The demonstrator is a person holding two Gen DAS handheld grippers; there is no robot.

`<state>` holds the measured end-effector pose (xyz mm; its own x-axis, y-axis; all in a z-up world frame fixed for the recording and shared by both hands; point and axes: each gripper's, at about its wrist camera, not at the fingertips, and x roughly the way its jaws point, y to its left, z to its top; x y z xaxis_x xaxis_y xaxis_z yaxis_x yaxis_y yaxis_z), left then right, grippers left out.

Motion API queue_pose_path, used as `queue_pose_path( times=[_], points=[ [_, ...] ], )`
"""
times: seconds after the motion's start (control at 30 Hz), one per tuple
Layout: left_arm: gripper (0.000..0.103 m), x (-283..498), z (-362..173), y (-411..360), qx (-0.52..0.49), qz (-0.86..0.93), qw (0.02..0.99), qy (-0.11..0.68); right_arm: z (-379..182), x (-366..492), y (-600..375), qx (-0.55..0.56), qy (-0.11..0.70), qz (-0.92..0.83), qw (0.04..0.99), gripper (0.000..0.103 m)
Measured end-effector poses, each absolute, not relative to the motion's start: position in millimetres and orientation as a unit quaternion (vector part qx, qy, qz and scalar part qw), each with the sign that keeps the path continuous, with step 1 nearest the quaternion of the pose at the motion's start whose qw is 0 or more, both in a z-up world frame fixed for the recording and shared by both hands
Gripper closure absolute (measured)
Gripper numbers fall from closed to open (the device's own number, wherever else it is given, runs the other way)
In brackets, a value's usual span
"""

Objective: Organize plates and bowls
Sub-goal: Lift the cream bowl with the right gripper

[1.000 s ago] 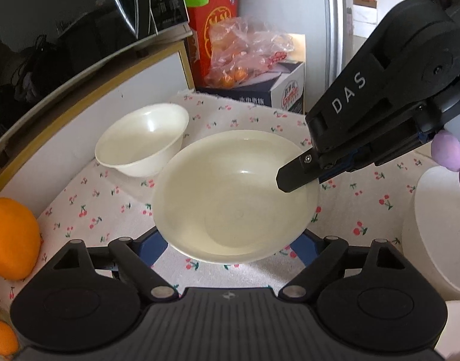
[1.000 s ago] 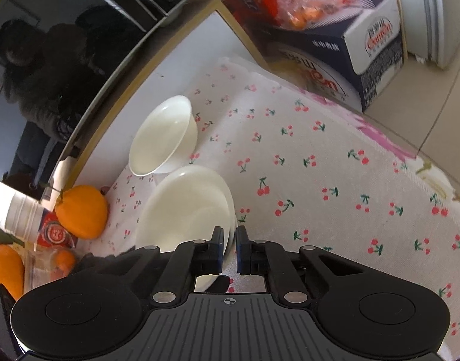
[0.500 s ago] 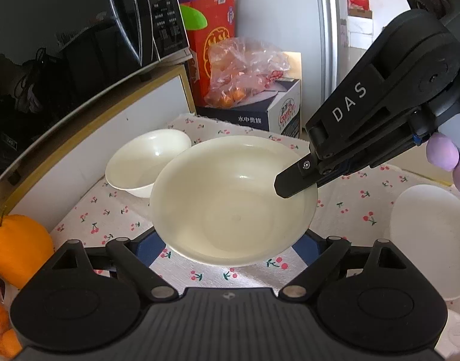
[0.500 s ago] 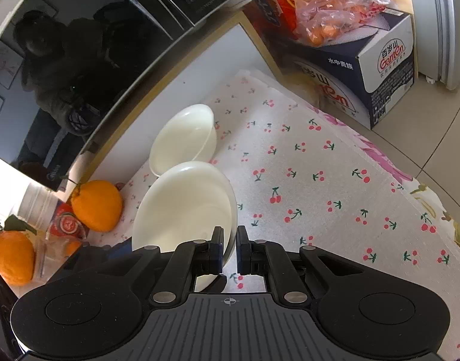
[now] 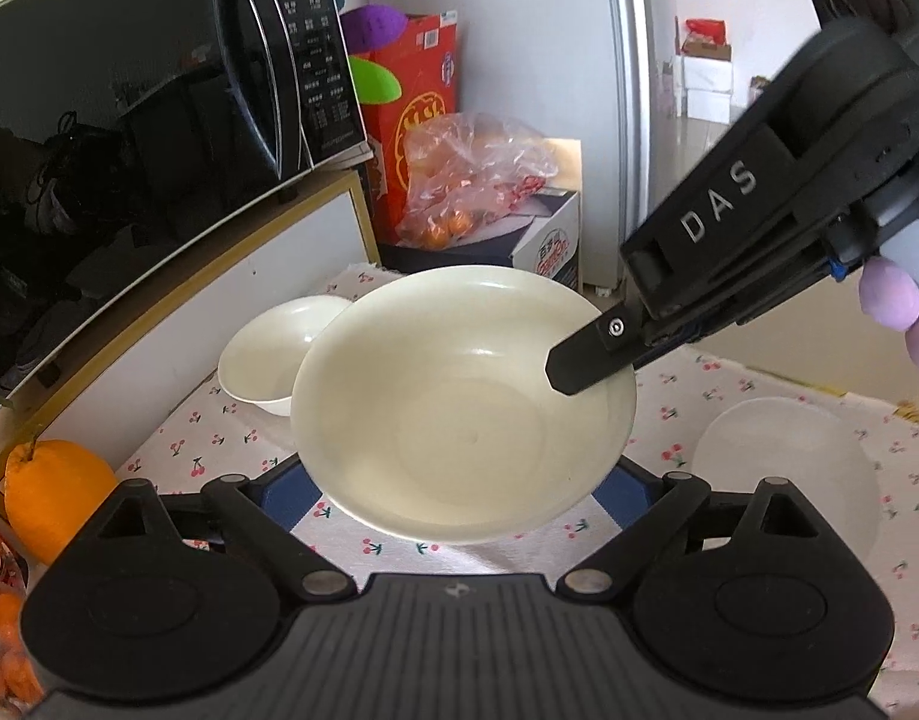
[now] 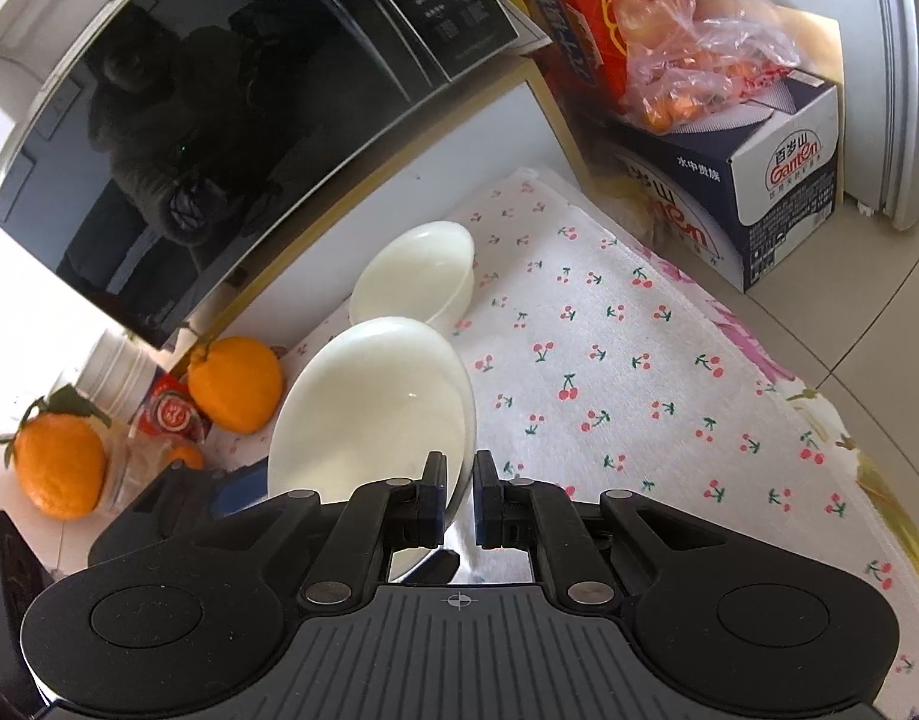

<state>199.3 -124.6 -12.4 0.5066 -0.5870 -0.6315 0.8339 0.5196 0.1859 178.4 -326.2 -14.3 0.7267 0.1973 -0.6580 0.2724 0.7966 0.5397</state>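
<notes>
A wide cream plate [image 5: 459,414] hangs in the air above the cherry-print cloth [image 5: 759,396]. My right gripper [image 6: 457,492] is shut on its rim; in the left wrist view its black finger [image 5: 585,354] clamps the plate's right edge. The plate also shows in the right wrist view [image 6: 369,402]. A small cream bowl [image 5: 273,354] sits on the cloth behind the plate, also in the right wrist view [image 6: 417,276]. My left gripper [image 5: 453,504] is open, its fingers spread beneath the plate's near edge. Another white dish [image 5: 783,456] lies at the right.
A black microwave [image 5: 129,138] stands at the left on a white cabinet. Oranges [image 6: 237,384] lie by it. A red box [image 5: 411,120], a bag of oranges [image 5: 471,180] and a blue water carton [image 6: 759,180] stand at the back. The cloth's right edge drops to tiled floor [image 6: 879,312].
The right gripper has lifted the plate off the cloth and carried it up. The left gripper has stayed open under it, and both cameras have risen.
</notes>
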Motion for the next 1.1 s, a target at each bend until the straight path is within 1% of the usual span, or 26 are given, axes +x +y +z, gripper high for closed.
queue_pose_path(
  times=[0.2,0.57,1.1],
  points=[
    [0.007,184.9,-8.5,-126.0,0.237,-0.424,0.839,0.245,-2.7,161.7,-328.9,0.316,0.371,-0.012,0.873,0.095],
    [0.007,154.0,-0.2,-126.4,0.241,-0.429,0.837,0.238,7.7,129.1,-341.0,0.318,0.388,0.009,0.865,0.095],
    [0.007,119.2,-6.7,-141.3,0.255,-0.440,0.819,0.265,0.5,90.2,-354.4,0.290,0.419,0.007,0.860,0.094]
  ],
)
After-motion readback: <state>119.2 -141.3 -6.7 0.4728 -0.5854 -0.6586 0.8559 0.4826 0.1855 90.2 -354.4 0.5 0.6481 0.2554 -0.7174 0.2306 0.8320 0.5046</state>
